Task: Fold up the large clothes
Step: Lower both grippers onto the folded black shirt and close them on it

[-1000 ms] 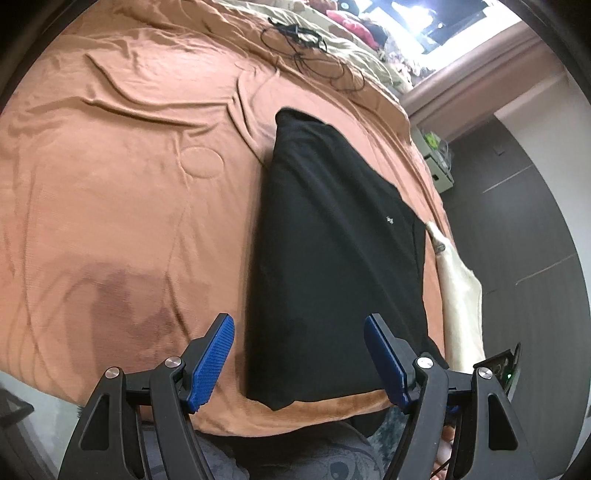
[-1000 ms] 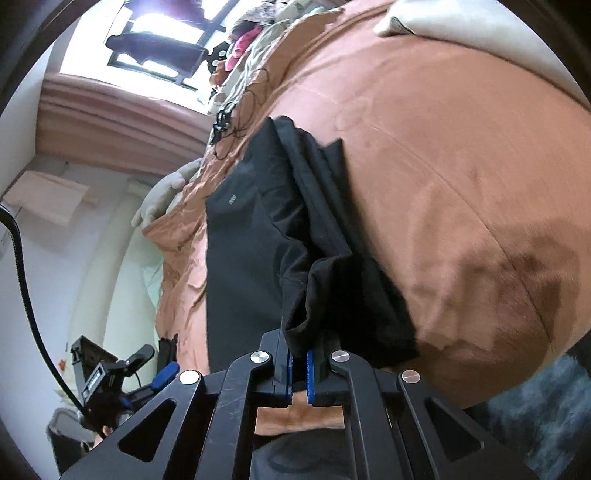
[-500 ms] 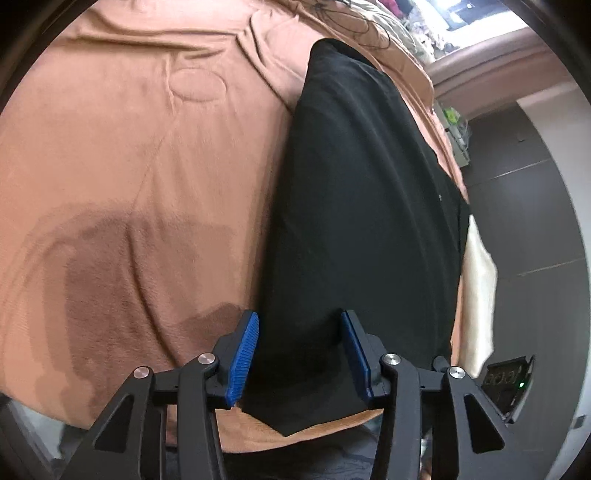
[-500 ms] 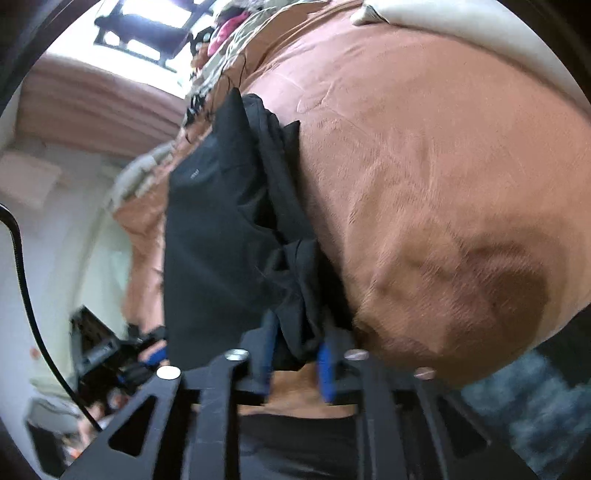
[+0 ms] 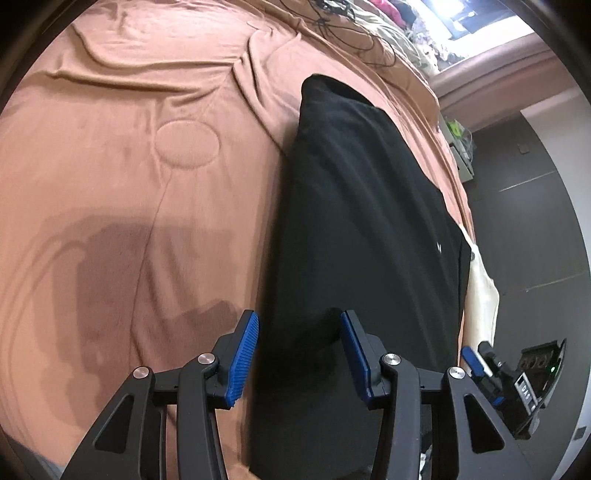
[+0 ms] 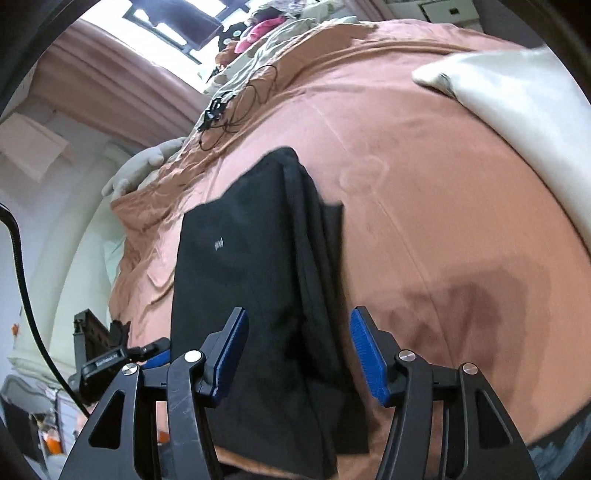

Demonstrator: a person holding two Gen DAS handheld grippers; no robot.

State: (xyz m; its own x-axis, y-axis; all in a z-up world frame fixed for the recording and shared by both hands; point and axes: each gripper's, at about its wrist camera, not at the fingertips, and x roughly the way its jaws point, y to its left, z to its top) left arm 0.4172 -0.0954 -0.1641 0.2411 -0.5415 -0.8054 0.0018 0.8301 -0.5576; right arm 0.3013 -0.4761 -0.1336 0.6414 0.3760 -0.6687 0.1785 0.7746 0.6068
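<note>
Where the left wrist camera looks along its fingers, the black garment (image 5: 362, 236) lies folded into a long strip on the brown bedspread (image 5: 147, 184), its long axis running from the near edge of the bed up and away toward a narrow far end. The left gripper (image 5: 299, 354) stands wide open over the near end of the strip, its blue pads (image 5: 243, 354) apart and holding nothing; the left pad sits about at the garment's left edge, the other over the black cloth. A round stitched mark (image 5: 186, 144) and a dark shadow patch show on the bedspread to the left, a cream cloth (image 5: 480, 288) lies just beside the garment's right edge, and tangled black cables (image 5: 343, 22) lie at the far end of the bed. The other gripper's body (image 5: 517, 376) shows at the lower right. From the right wrist view, the same black garment (image 6: 251, 280) again runs lengthwise away from the camera, a small pale logo (image 6: 219, 243) on its flat left part and bunched layers of fabric along its right side. The right gripper (image 6: 299, 358) is spread wide and grips nothing, its pads (image 6: 369, 358) either side of that bunched edge. A cream pillow (image 6: 517, 96) lies well apart at the upper right, cables (image 6: 236, 107) beyond the garment's far end, and a pale stuffed toy (image 6: 144, 166) at the bed's left edge.
</note>
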